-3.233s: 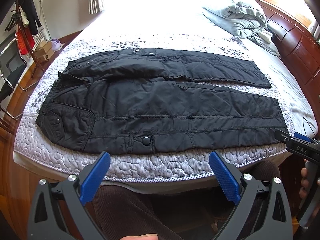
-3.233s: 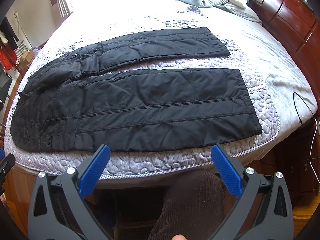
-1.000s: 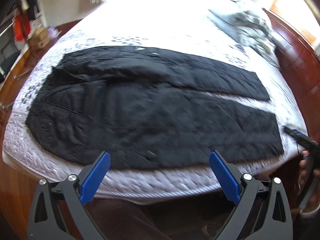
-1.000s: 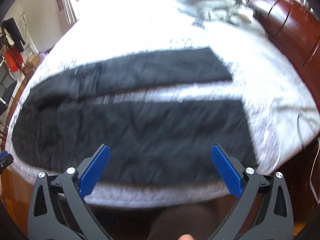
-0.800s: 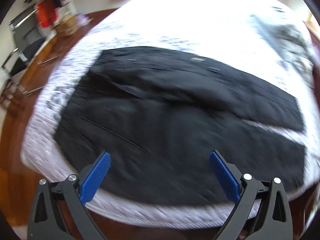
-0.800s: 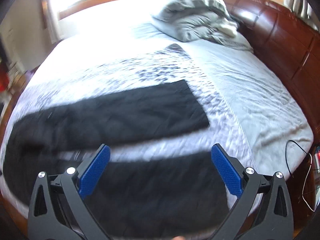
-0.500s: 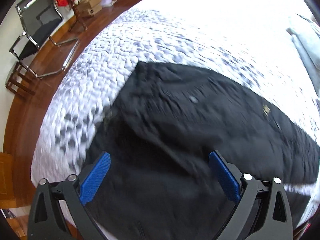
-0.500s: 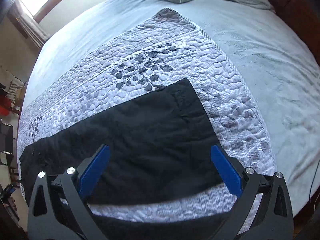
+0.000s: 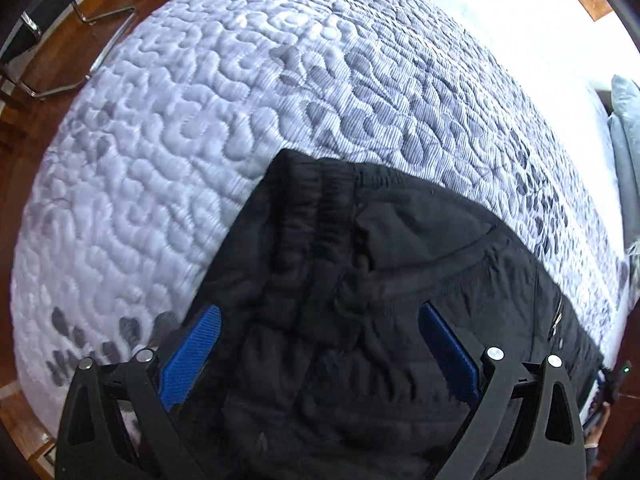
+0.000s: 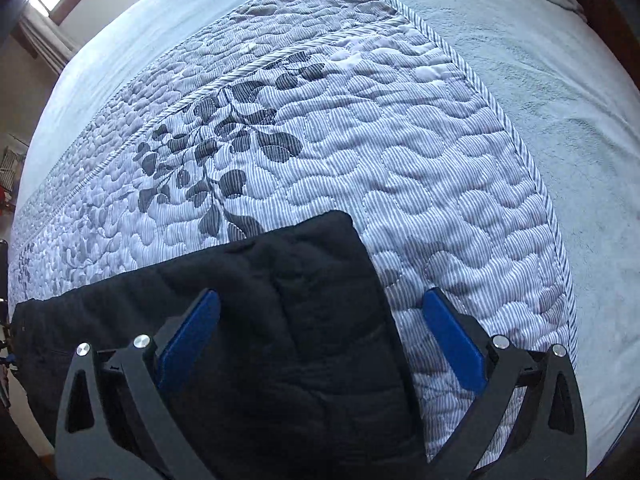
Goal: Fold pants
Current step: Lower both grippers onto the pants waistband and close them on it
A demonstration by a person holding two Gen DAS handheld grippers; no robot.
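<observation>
Both hand-held grippers have moved in over the black pants (image 9: 360, 280): left hand-held gripper (image 9: 320, 344) at the waistband, right hand-held gripper (image 10: 320, 332) at a leg hem, jaws apart, on the quilted bed (image 10: 400, 140).

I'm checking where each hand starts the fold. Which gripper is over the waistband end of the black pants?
The left gripper: the gathered elastic waistband of the black quilted pants lies just ahead of it. The right gripper instead straddles a plain leg hem edge.
</observation>
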